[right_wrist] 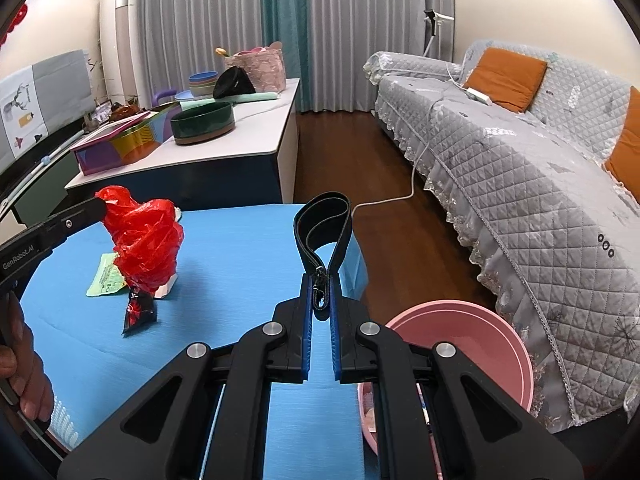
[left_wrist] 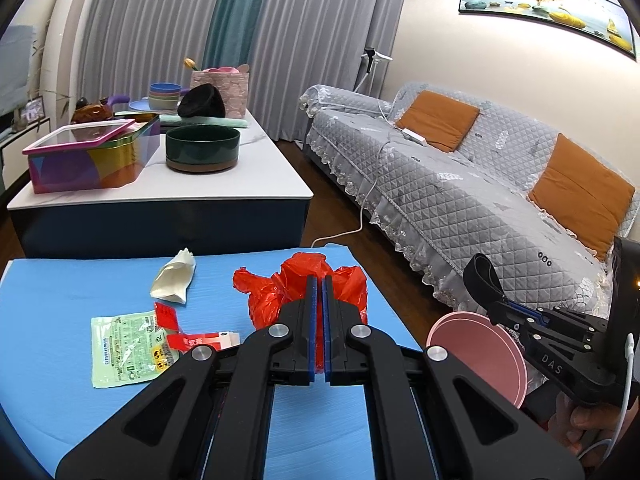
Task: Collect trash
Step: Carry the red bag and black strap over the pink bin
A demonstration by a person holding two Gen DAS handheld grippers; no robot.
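The red plastic bag (left_wrist: 304,280) is pinched in the left tool (left_wrist: 319,280), lifted above the blue bench (left_wrist: 60,300); in the right wrist view it hangs as a crumpled bunch (right_wrist: 146,240). It looks light, thin and slippery, so a grip on a gathered fold should hold better than on a single layer. The right tool (right_wrist: 320,280) is pressed together on a black strap (right_wrist: 322,220), soft and limp, looped above its tips. The pink basin (right_wrist: 480,332) sits just beside the bench. The left wrist view alone shows the green wrapper (left_wrist: 124,344), the red-and-white carton (left_wrist: 200,338) and the crumpled paper (left_wrist: 174,280); the right wrist view alone shows a small dark packet (right_wrist: 138,312) under the bag.
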